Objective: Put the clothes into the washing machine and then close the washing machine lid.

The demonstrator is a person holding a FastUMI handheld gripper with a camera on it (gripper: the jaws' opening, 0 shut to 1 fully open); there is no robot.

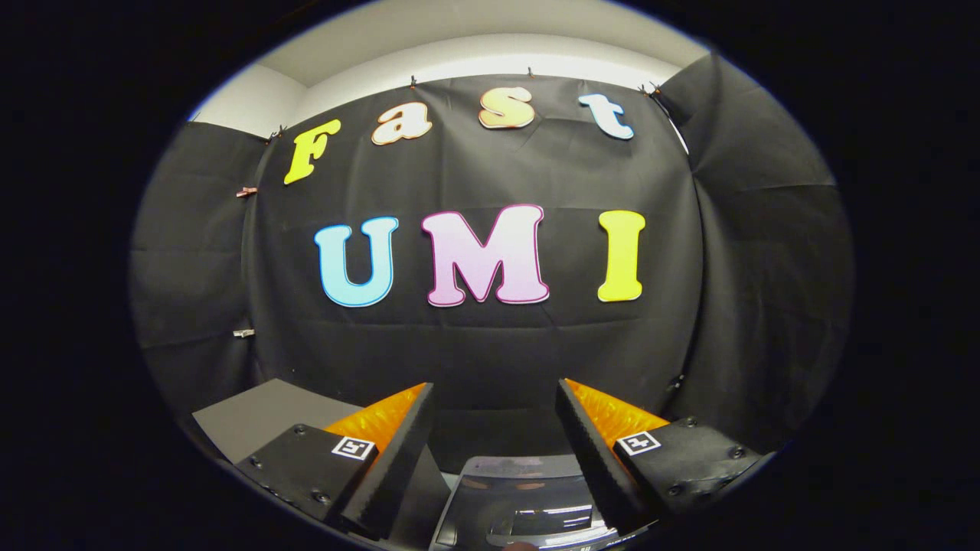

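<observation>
Hovering above the washing machine (pixel 490 467), the jaws are standing wide apart and gripping nothing, the first inspector is reporting.

What is lying between them, the second is asking.

The first is answering: both fingers (pixel 398 451) are hanging over the washing machine, touching neither it nor each other, and its glossy lid (pixel 528 505) is showing in the gap beneath them. The lid is appearing to lie flat on the machine, though I am not vouching for that from this angle.

And the clothes?

I am unable to tell whether they are sitting inside the washing machine; the lid is throwing back reflections and giving nothing away.

Which step is in hand, then?

I am judging that the scene is fitting two stages: a machine waiting to be loaded, or one loaded with its lid already down. I am therefore recommending no move.

Anything else nearby?

A grey surface (pixel 260 417) is lying just beside the washing machine, and the booth's wall (pixel 490 360) is hanging beyond it.
</observation>
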